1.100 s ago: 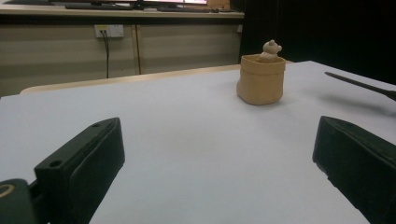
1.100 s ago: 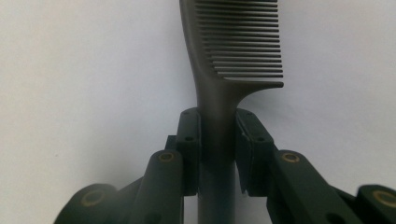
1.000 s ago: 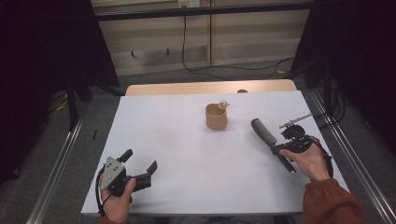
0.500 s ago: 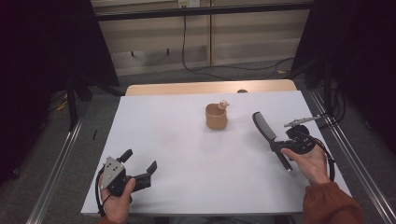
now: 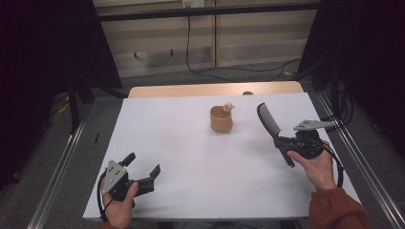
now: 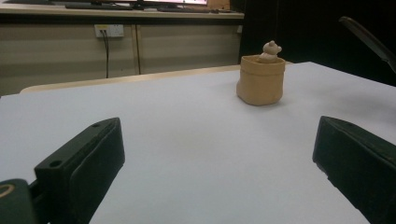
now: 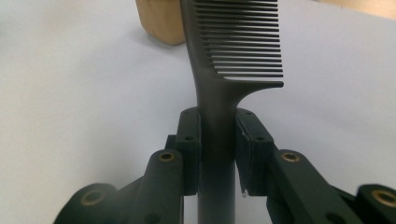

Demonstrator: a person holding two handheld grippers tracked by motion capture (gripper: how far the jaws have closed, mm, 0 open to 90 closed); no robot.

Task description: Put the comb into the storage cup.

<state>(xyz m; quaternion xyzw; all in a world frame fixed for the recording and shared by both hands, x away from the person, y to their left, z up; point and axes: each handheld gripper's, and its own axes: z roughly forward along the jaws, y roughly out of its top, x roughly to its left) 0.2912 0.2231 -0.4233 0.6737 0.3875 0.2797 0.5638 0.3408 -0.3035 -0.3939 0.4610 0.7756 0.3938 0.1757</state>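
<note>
Gripping a dark comb (image 5: pixel 269 119) by its handle, my right hand-held gripper (image 5: pixel 286 143) holds it raised beside the tan cup (image 5: pixel 221 119). My left hand-held gripper (image 5: pixel 142 168) rests wide open and empty on the white worktop (image 5: pixel 191 157).

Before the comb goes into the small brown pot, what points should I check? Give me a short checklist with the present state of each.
1. Comb gripped firmly: ok, the right gripper has its jaws shut on the handle just below the teeth.
2. Comb off the table: ok, in the high view it points up and away from the sheet.
3. Pot upright: ok.
4. Room inside the pot: cannot tell, a small bear figure sits at its rim and the inside is hidden.
5. Pot held steady: not ok, the left gripper is open and far from it.
6. Path from comb to pot: ok, nothing lies between.
</note>
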